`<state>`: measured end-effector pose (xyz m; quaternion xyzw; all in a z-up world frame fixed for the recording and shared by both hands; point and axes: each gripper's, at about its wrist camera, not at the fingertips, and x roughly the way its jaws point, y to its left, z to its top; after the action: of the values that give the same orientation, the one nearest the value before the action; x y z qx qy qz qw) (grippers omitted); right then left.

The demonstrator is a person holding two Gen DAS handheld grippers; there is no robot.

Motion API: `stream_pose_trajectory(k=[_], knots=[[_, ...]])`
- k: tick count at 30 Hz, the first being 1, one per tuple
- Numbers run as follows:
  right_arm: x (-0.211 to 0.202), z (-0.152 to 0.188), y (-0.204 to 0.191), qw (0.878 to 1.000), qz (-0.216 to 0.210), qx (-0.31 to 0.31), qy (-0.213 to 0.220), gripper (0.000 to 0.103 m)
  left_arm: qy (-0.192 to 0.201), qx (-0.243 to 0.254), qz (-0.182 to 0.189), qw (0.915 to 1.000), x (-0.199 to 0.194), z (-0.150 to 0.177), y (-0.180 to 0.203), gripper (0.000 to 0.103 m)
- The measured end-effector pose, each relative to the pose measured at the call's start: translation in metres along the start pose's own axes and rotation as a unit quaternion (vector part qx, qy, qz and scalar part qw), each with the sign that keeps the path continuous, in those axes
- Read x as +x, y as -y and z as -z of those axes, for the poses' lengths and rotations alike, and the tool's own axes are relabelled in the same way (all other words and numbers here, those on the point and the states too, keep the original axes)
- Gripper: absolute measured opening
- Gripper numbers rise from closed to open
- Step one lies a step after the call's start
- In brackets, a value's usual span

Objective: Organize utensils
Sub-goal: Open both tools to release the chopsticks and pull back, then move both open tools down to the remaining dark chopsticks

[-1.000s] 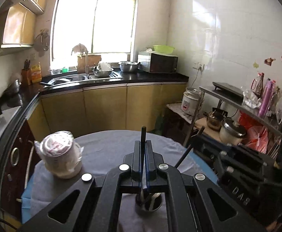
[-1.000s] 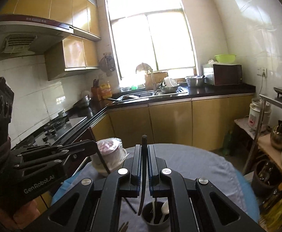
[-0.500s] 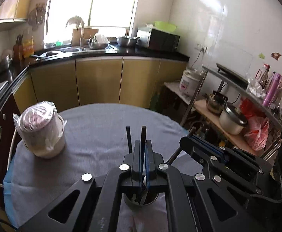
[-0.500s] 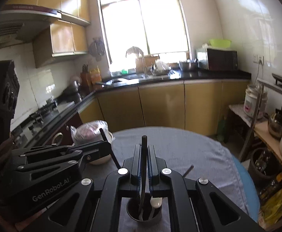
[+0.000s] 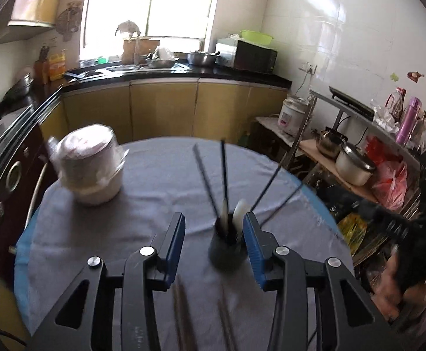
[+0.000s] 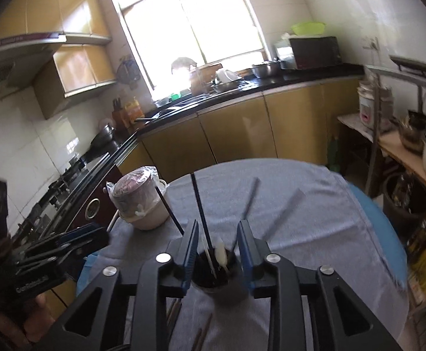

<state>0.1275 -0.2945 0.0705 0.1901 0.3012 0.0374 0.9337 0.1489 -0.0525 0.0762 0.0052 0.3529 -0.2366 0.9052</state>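
A dark utensil cup (image 5: 227,253) stands on the grey tablecloth (image 5: 154,193) with several black chopsticks (image 5: 224,175) and a white spoon (image 5: 239,210) leaning out of it. My left gripper (image 5: 214,234) hovers just before the cup. Its jaws are opening and the blue pads touch nothing. In the right wrist view the cup (image 6: 216,280) sits low between the fingers of my right gripper (image 6: 217,242). Its jaws are opening too, and a black chopstick (image 6: 200,210) stands free between them. Brown chopsticks (image 5: 180,307) lie on the cloth under the left gripper.
A plastic-wrapped white pot (image 5: 88,166) stands at the table's left. A metal rack (image 5: 353,163) with pots and a kettle lines the right wall. Yellow cabinets (image 5: 163,108) under a black counter close the far side. A hand (image 5: 394,280) holds the right gripper's handle.
Both grippers, each shut on a black chopstick above the cup, have sunk toward it and opened. The chopsticks now stand loose in the cup, some still swinging.
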Motion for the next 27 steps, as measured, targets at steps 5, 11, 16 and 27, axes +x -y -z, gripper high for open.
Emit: stream_pose_trajectory(k=[5,11,16,27], knots=[[-0.024,0.042,0.015,0.999,-0.007,0.030,-0.019,0.031,-0.018,-0.037,-0.039,0.9984,-0.022,0.055,-0.012,0.057],[-0.032,0.090,0.008,0.998,-0.017,0.042,-0.053,0.056,-0.034,-0.067,-0.089,0.9932,-0.040,0.107,-0.015,0.063],[-0.028,0.118,-0.009,0.997,-0.024,0.024,-0.076,0.056,-0.042,-0.069,-0.147,0.9858,-0.054,0.134,-0.014,0.063],[-0.016,0.149,-0.040,0.993,-0.034,-0.011,-0.114,0.056,-0.023,-0.056,-0.202,0.9775,-0.077,0.153,-0.017,0.064]])
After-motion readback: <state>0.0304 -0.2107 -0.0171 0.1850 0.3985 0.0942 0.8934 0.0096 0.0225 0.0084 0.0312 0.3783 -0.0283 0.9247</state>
